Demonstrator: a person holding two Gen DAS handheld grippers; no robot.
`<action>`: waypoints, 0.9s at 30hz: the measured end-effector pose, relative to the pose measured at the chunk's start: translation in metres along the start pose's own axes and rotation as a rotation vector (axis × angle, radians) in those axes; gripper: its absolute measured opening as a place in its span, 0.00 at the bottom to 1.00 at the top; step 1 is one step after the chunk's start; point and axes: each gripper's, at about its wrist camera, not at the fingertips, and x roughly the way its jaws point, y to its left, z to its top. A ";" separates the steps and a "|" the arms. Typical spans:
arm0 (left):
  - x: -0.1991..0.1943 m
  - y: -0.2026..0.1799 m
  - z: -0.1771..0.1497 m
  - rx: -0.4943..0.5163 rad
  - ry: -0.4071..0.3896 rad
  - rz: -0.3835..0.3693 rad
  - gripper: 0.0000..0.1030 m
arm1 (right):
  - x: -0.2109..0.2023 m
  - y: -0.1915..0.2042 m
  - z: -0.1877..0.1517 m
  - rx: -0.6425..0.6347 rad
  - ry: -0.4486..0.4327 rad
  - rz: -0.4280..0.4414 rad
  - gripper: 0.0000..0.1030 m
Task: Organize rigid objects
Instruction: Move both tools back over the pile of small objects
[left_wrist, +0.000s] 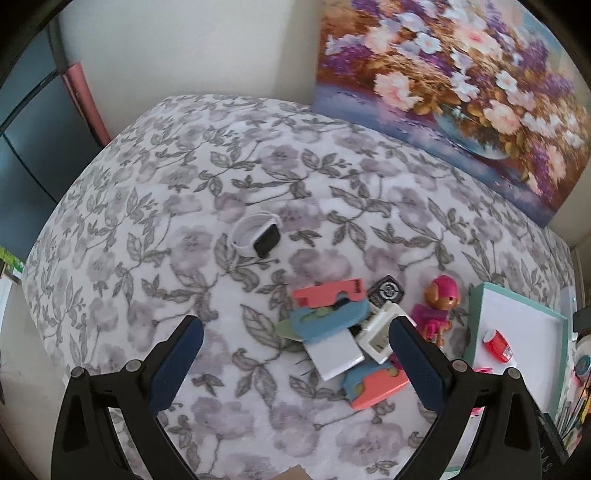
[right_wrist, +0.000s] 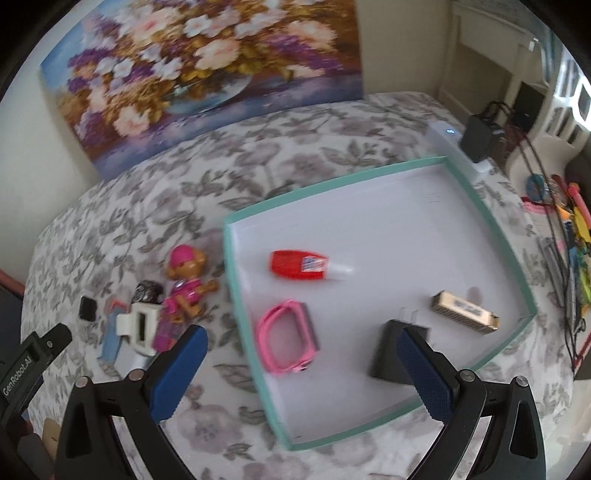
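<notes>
While both tools hang empty, the sorting looks partly done.
Tray (right_wrist: 491, 236): holds a pink watch (right_wrist: 286, 338), black charger (right_wrist: 391, 354), red bottle (right_wrist: 299, 265), harmonica (right_wrist: 466, 312).
Pile (left_wrist: 332, 325): foam pieces, white boxes, pink toy dog (left_wrist: 437, 308) left on the bedspread (left_wrist: 184, 184).
White watch (left_wrist: 256, 234): apart, unsorted.
Left gripper (left_wrist: 295, 365): wide, over the pile.
Right gripper (right_wrist: 301, 373): wide, above the tray.

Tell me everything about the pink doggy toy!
The toy puppy has a brown face, a bright pink cap and a pink outfit, and looks like hard plastic. It lies on its back on the flowered cover, arms out, just left of the teal tray. Its legs reach the pile of foam pieces and the white holder.
</notes>
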 end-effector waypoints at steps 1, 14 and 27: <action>0.000 0.004 0.001 -0.007 0.001 -0.003 0.98 | 0.001 0.008 -0.002 -0.018 0.001 0.004 1.00; 0.029 0.052 -0.002 -0.093 0.082 -0.014 0.98 | 0.045 0.082 -0.030 -0.221 0.128 0.061 1.00; 0.052 0.066 -0.005 -0.148 0.145 -0.040 0.98 | 0.063 0.100 -0.047 -0.336 0.138 -0.018 1.00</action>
